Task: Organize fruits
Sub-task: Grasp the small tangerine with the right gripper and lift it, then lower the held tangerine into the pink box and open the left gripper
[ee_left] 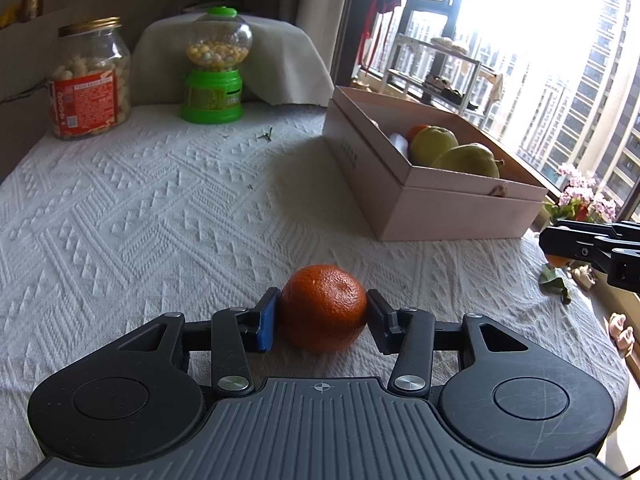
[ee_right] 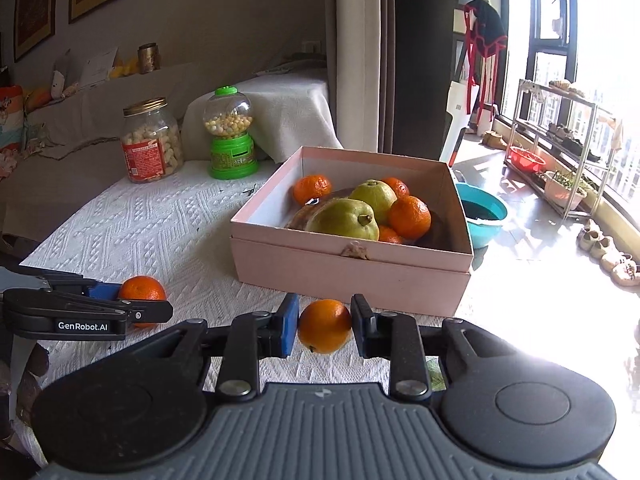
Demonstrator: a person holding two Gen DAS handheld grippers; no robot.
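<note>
Gripping one mandarin apiece, both hands are midway through gathering loose fruit into the pink box (ee_right: 352, 276). The right gripper (ee_right: 325, 325) is clamped on a small mandarin (ee_right: 325, 326), pads pressing its two sides, and the fruit appears to hang clear of the white cloth of the desk (ee_right: 160, 224), just in front of the box's near wall. The left gripper (ee_left: 322, 316) is closed against a larger mandarin (ee_left: 323, 307), which seems to rest on the cloth towards the desk's near edge, well apart from the box; both pads touch its skin.

The step in hand looks like carrying the right-hand fruit to the box. The next move calls for raising it over the near rim, then finding a gap: two green pears (ee_right: 348, 218) and several mandarins (ee_right: 410, 216) already crowd the box's right half, while the left half, near its left wall, shows bare floor, so that seems the easier spot to release.

Neither held fruit has a real long axis; each is a squat round. The larger one's dimpled end faces up and to the right, towards the window side. The smaller one's dark nub points down, towards the desk.
</note>
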